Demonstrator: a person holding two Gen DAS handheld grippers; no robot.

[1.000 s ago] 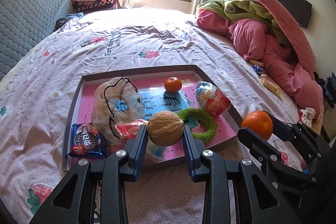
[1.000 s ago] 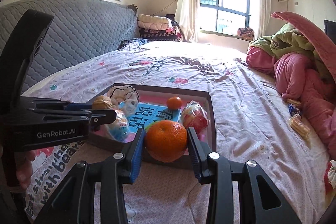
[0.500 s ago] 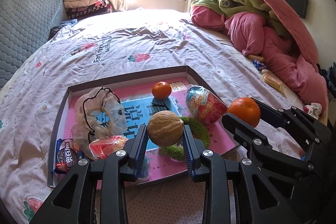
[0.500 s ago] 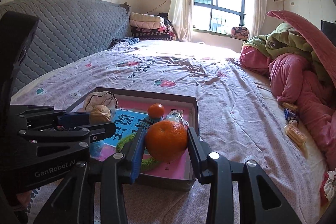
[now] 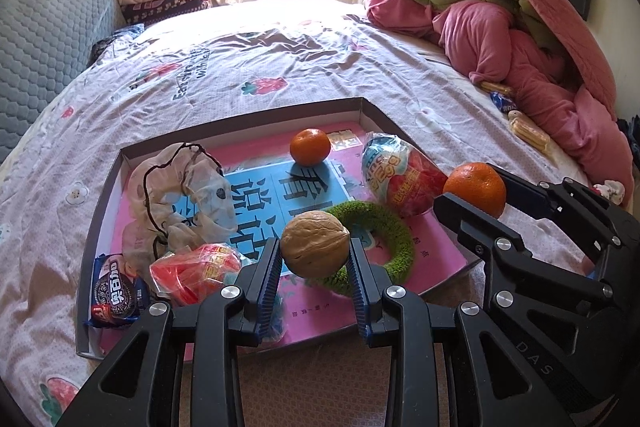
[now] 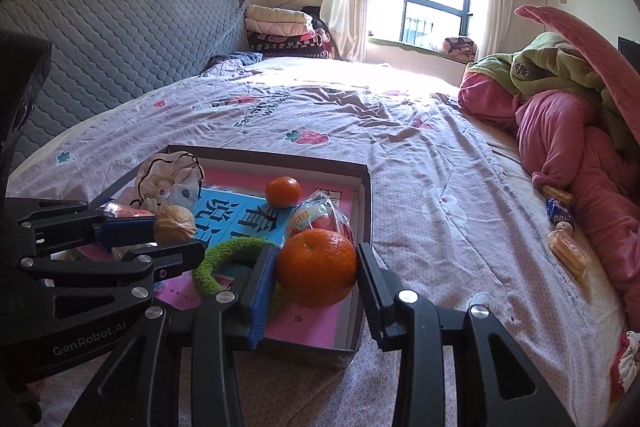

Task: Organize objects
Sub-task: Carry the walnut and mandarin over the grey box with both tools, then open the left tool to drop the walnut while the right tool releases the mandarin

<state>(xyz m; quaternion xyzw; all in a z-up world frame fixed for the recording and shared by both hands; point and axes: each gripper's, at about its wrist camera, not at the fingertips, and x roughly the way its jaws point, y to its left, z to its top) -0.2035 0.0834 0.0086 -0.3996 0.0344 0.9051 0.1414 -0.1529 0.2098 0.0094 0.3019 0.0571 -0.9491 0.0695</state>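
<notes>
While left tongs (image 5: pixel 314 259) pinch walnut (image 5: pixel 314 244) | seam crosswise, pointed tip right

Sunlit bedroom: barred window (image 6: pixel 420 7), grey quilted headboard (image 6: pixel 120 39), floral bedsheet (image 5: pixel 280 67).

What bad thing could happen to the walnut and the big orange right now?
The walnut is round and pinched only at its sides by the left gripper, so it might slip out. The orange in the right gripper hangs near the tray edge, so it could roll onto the bed. The grippers are close and might bump.
</notes>
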